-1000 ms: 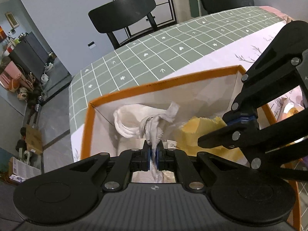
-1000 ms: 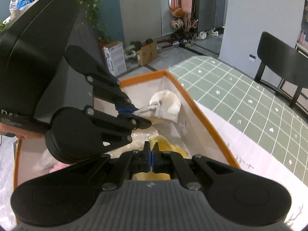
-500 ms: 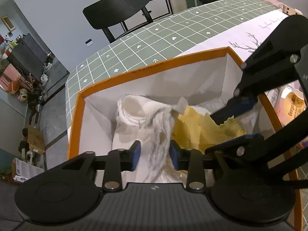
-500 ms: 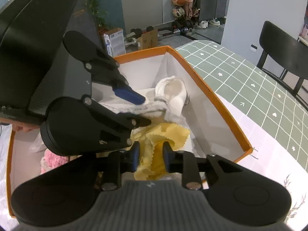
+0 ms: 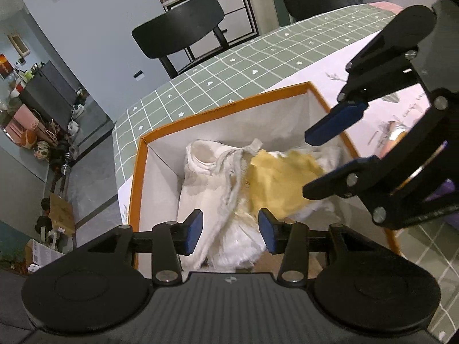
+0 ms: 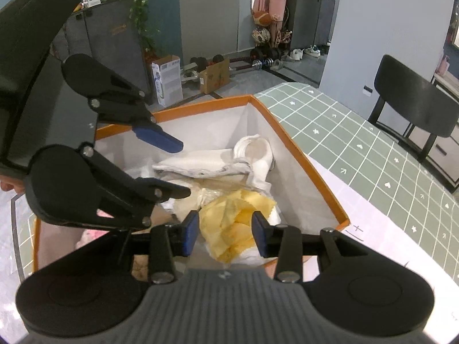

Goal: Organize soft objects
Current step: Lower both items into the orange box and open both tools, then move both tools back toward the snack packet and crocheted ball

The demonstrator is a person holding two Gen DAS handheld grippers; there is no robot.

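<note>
A: Entry, with the orange-rimmed box (image 5: 226, 109) as reference. Left gripper (image 5: 229, 232) above the box's near-left part; its jaws have just been opening and stand apart, pads clear of the white cloth (image 5: 206, 189) lying beneath and between them inside the box.

B: Noted. To the right?

A: Yellow cloth (image 5: 278, 177) lies in the box just right of the white cloth, touching it. Right gripper (image 6: 225, 230) above the box's near side; its jaws have also just been opening and are apart, with the yellow cloth below between the pads, not pinched.

B: Outside the box?

A: Green grid tablecloth (image 6: 373, 149) beyond its far side; a black chair (image 5: 183, 31) behind that.
</note>
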